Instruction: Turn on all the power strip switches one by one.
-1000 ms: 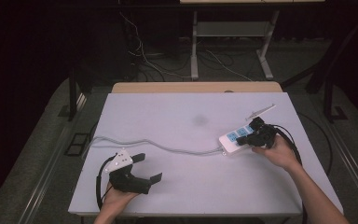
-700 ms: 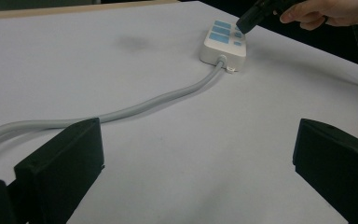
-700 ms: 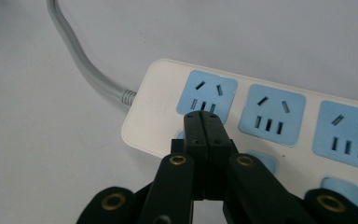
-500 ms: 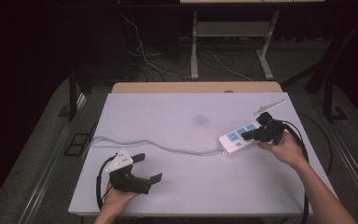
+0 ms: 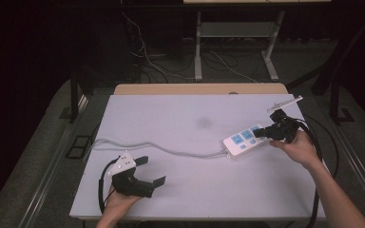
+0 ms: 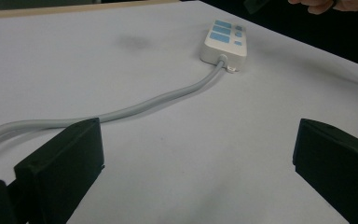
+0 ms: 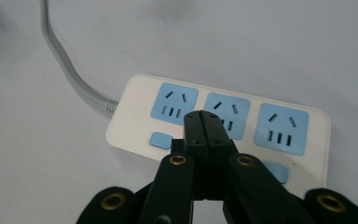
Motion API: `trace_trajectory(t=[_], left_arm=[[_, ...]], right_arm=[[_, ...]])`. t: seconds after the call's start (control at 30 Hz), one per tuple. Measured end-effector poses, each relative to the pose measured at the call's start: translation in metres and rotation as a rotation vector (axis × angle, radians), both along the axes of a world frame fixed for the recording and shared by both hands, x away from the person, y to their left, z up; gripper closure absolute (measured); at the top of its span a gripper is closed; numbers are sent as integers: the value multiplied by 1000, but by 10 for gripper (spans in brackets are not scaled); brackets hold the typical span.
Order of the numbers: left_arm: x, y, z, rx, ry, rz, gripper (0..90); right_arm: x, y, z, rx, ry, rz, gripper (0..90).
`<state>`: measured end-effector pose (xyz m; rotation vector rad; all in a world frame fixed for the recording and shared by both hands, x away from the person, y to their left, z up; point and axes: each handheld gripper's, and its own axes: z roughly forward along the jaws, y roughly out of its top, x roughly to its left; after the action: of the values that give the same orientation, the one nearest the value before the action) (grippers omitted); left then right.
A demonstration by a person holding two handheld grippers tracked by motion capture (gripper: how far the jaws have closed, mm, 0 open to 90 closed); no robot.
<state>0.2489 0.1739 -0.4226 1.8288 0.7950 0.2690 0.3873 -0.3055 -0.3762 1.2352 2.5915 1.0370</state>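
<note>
A white power strip (image 5: pixel 244 139) with three blue sockets lies at the right of the white table (image 5: pixel 195 190). Its grey cable (image 5: pixel 171 149) runs left across the table and off the edge. My right gripper (image 5: pixel 258 132) is shut with nothing between its jaws, and its tips sit over the strip's right end. In the right gripper view the shut gripper (image 7: pixel 202 116) hangs above the power strip (image 7: pixel 135 112), near the middle socket and the small blue switches. My left gripper (image 5: pixel 152 171) rests open at the front left. From there the power strip (image 6: pixel 225 39) and the cable (image 6: pixel 144 105) lie far ahead.
A faint grey smudge (image 5: pixel 203 122) marks the table's middle. A wooden board edge (image 5: pixel 199 89) borders the far side. Loose cables (image 5: pixel 147 52) and a metal stand (image 5: pixel 198 47) occupy the dark floor behind the table.
My right gripper has drifted right and toward the far side, from over the strip's middle to its right end. The left gripper and the strip stayed put.
</note>
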Motion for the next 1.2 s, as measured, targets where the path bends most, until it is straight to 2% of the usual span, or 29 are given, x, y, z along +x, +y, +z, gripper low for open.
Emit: trace_trajectory(t=[0.3, 0.57, 1.2], left_arm=[[0, 1, 0, -2, -3, 1, 4], [-2, 1, 2, -10, -20, 9, 7], [-1, 1, 1, -3, -10, 4, 7]], right_arm=[[4, -9, -6, -8, 10, -28, 900], [8, -9, -14, -18, 26, -36, 900], [13, -5, -25, -22, 54, -37, 900]])
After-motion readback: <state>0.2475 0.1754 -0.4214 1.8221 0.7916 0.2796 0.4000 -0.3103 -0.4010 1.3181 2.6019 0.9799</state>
